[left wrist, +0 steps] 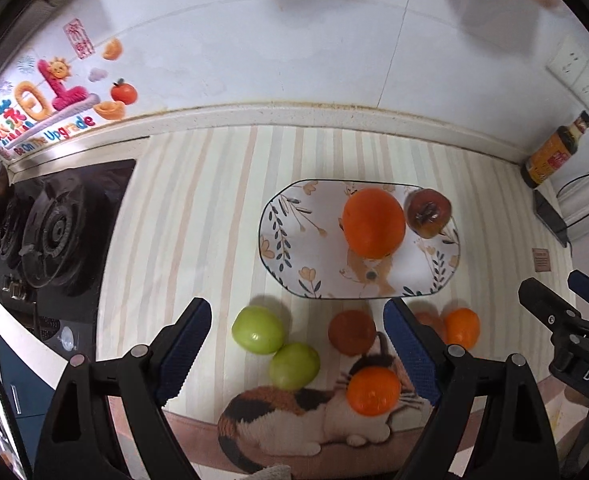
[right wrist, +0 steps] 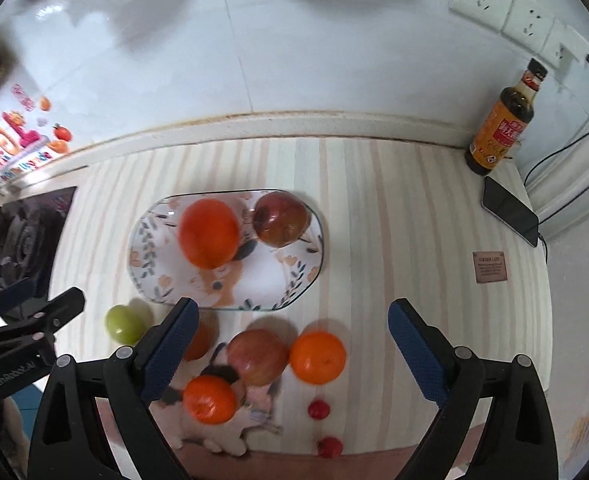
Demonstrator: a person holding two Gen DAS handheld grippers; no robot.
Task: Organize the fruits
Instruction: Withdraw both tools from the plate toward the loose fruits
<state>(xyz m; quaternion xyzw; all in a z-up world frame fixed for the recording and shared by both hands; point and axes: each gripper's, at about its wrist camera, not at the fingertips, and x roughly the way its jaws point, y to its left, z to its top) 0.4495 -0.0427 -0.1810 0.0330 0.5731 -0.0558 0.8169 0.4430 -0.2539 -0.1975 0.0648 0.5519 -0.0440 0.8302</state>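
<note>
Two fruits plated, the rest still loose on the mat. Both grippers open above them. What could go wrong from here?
1. The loose fruits are round and crowded: the apple touches two oranges, so closing the right gripper on one may roll its neighbours.
2. The large orange and dark red fruit fill the plate's far half; a new fruit could knock them.
3. The small red fruits are easily overlooked.

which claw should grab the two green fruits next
Left. The green fruits lie between the open left claw's fingers, near the plate. The open right claw frames oranges instead.
</note>
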